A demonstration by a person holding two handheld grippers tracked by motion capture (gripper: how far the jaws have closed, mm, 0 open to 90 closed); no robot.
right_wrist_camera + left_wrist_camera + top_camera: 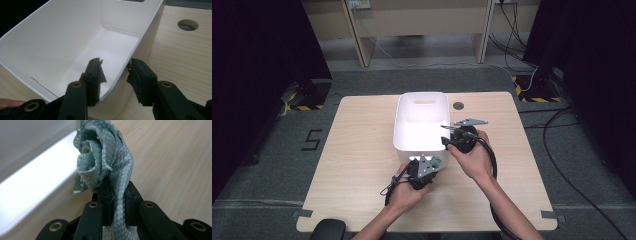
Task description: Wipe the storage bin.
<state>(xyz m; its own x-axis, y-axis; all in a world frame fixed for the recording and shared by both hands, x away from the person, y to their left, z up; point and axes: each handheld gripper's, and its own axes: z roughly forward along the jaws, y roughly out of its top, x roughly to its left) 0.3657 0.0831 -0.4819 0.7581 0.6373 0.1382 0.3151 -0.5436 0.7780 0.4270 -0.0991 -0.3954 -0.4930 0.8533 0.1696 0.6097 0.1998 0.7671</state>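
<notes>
Standing on the bench, the white bin has its near corner wall between the right gripper's spread fingers, while the left gripper, fingers clamped on a bunched cloth, should next lift it over the rim.

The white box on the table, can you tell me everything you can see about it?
The white box is a deep, smooth bin that looks like plastic, with rounded corners, an open top and a handle slot in its far wall. Inside it looks bare. It stands upright on the wooden table. The right gripper straddles its right wall, one jaw inside and one outside, not visibly pressing. The left gripper, shut on a bluish quilted cloth, is at its near wall.
</notes>
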